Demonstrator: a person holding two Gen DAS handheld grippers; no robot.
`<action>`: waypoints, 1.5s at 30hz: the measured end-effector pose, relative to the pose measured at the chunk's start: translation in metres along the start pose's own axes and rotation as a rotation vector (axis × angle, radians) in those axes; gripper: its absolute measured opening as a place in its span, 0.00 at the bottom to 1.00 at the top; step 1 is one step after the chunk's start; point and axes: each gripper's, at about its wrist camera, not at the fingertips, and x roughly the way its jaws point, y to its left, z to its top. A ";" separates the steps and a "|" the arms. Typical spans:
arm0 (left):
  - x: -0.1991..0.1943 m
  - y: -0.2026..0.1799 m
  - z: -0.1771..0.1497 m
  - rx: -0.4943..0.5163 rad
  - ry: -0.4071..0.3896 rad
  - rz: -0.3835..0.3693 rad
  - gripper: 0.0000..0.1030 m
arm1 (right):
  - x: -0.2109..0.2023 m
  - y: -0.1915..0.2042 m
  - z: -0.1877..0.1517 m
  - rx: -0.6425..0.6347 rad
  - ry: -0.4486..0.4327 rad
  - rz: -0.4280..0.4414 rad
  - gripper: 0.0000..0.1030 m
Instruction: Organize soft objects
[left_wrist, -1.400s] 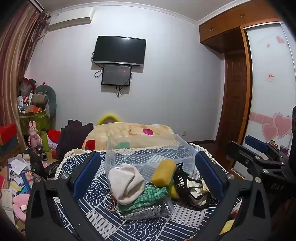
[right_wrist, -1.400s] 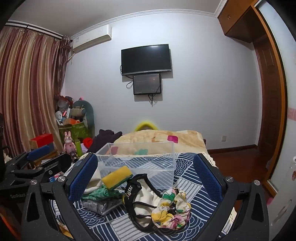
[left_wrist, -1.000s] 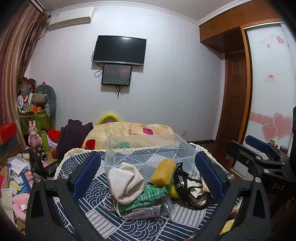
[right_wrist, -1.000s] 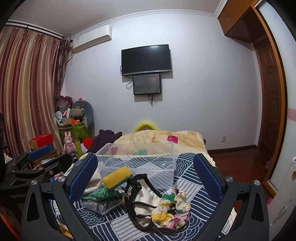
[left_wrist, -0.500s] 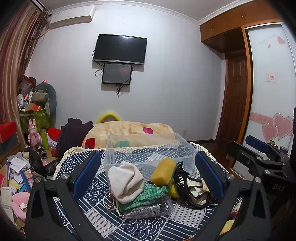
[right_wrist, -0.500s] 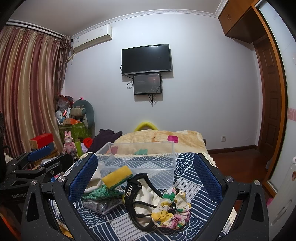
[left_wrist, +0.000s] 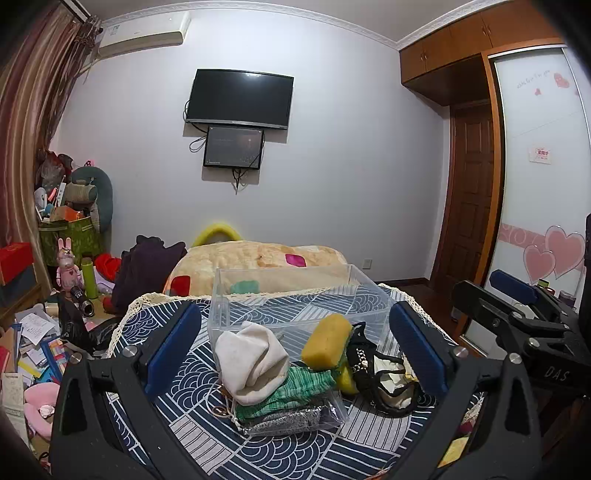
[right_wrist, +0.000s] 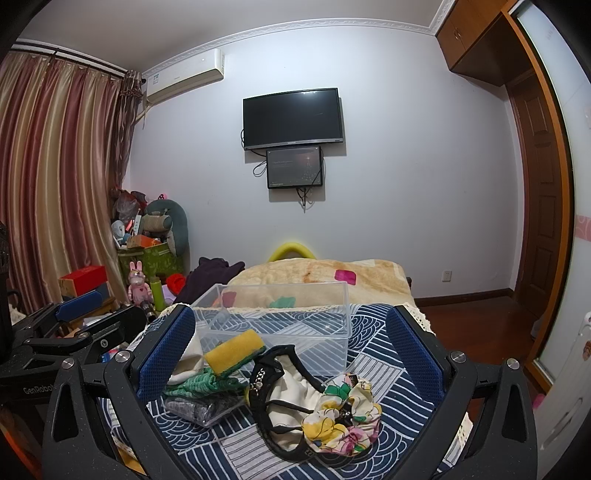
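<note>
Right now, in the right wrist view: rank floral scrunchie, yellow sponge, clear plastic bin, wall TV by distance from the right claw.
1. Floral fabric scrunchie, low between the fingers, right of centre.
2. Yellow rectangular sponge, left, atop the clothes pile.
3. Clear plastic bin, centre, behind both.
4. Black wall-mounted TV, far wall.

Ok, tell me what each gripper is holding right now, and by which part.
Nothing is held. The left gripper and right gripper are both open, above the pile of soft things on the bed.
</note>
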 end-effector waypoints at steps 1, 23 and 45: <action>0.000 0.000 0.000 0.000 0.000 0.000 1.00 | 0.000 0.000 0.000 0.000 0.000 0.000 1.00; 0.049 0.045 -0.017 -0.091 0.128 0.073 0.80 | 0.037 -0.012 -0.017 0.066 0.146 0.041 0.85; 0.097 0.059 -0.056 -0.081 0.306 0.046 0.51 | 0.102 0.021 -0.039 0.084 0.359 0.218 0.57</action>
